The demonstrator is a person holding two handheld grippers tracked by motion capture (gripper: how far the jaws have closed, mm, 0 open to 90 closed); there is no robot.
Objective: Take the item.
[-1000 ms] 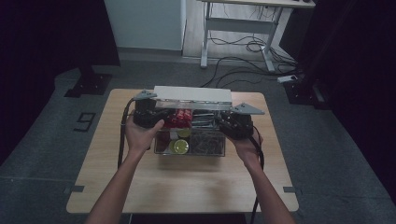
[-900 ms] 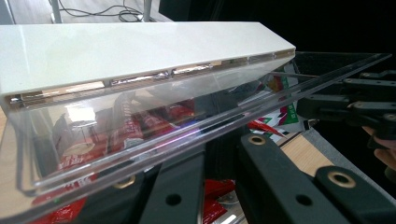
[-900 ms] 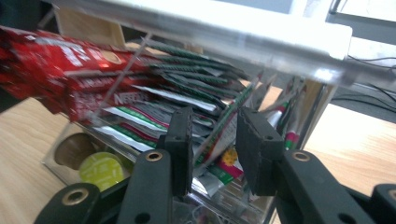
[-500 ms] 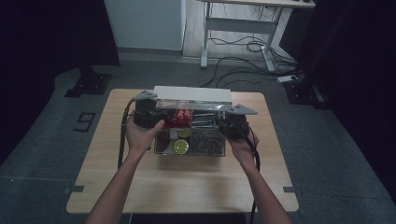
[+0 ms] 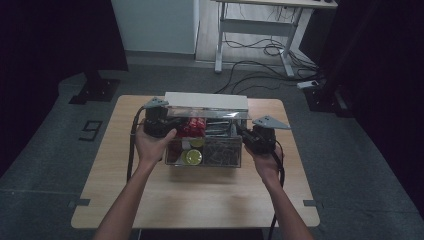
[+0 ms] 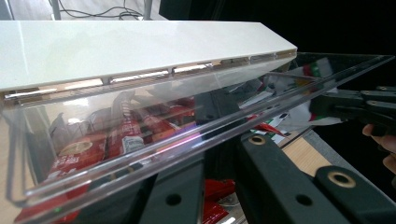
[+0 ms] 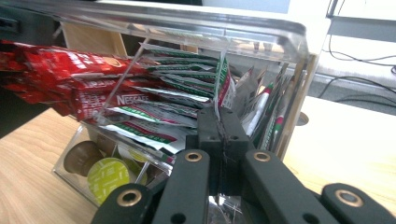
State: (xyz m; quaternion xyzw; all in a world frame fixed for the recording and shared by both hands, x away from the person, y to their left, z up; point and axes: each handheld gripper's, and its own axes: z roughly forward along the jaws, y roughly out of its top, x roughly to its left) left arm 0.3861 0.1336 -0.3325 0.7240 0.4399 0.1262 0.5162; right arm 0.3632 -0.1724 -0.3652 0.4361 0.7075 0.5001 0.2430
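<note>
A clear compartment box (image 5: pixel 172 152) stands mid-table, its clear lid (image 5: pixel 210 114) raised under a white back strip (image 5: pixel 206 100). It holds red sachets (image 5: pixel 192 126), green-and-white sachets (image 7: pixel 159 109) and coffee capsules (image 5: pixel 192 156). At the box's left end, my left gripper (image 5: pixel 167 122) is shut on the lid's edge (image 6: pixel 187 107). My right gripper (image 5: pixel 240 132) reaches into the right compartment. Its jaws have just been closing, and they now pinch an upright green-and-white sachet (image 7: pixel 223 86) at its lower edge (image 7: pixel 219 133).
The box sits on a wooden table (image 5: pixel 200 200) with bare wood in front and on both sides. Behind the table are a desk frame (image 5: pixel 255 35), floor cables (image 5: pixel 260 75) and a stand base (image 5: pixel 95 90).
My right gripper has shifted slightly at the box's right end. The left hand and the raised lid have stayed put.
</note>
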